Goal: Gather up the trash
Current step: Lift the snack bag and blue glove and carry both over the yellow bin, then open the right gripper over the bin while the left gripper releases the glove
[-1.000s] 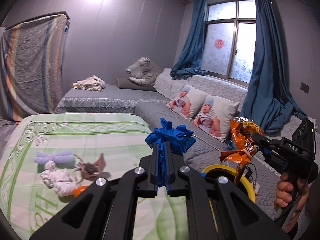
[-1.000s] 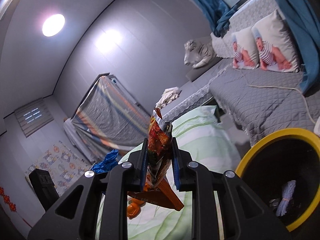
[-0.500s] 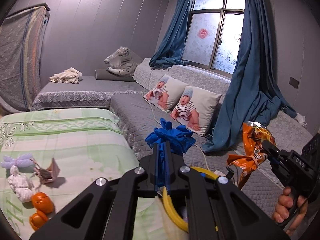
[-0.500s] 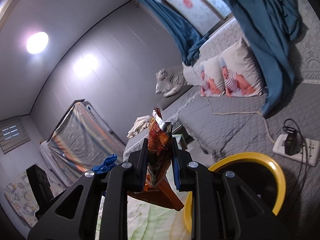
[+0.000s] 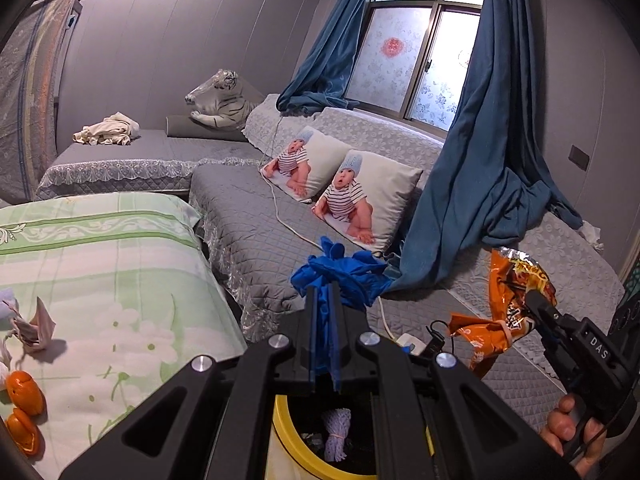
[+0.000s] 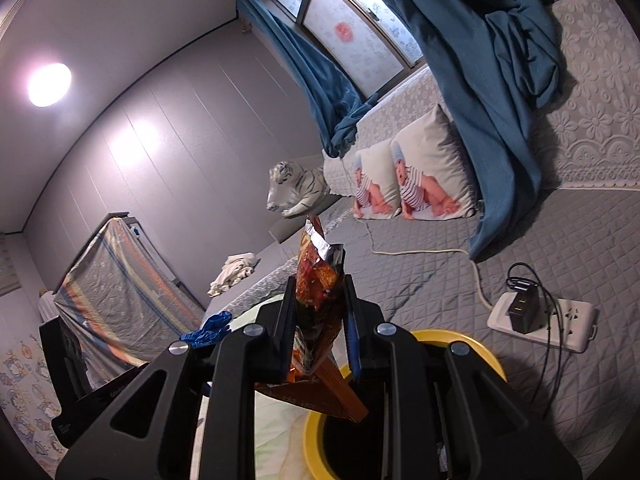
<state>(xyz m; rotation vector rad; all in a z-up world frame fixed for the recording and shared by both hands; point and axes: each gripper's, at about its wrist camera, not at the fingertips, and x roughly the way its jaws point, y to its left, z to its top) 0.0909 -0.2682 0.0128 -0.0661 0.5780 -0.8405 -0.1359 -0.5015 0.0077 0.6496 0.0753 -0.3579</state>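
The left gripper is clamped tight on a crumpled blue glove, whose bunched end sprouts above the fingertips. Directly beneath it, between the gripper's black arms, shows the yellow-rimmed bin, with a pale bundle of string lying inside.

The right gripper is closed on an orange snack wrapper; the foil top stands up between the pads and the lower part hangs down over the bin's yellow rim. In the left wrist view the same wrapper hangs from the right gripper at the right edge, with the person's fingers wrapped round its handle.

Left of the bin lies the green floral cloth, which still bears trash: orange peels and a crumpled brownish paper; a pale scrap at the very edge is too cropped to name.

Beyond stretches grey quilted bedding with two cushions printed with babies, a white cable, a stuffed white tiger and blue curtains. In the right wrist view a white power strip with a black plug lies on the quilt just beyond the bin.
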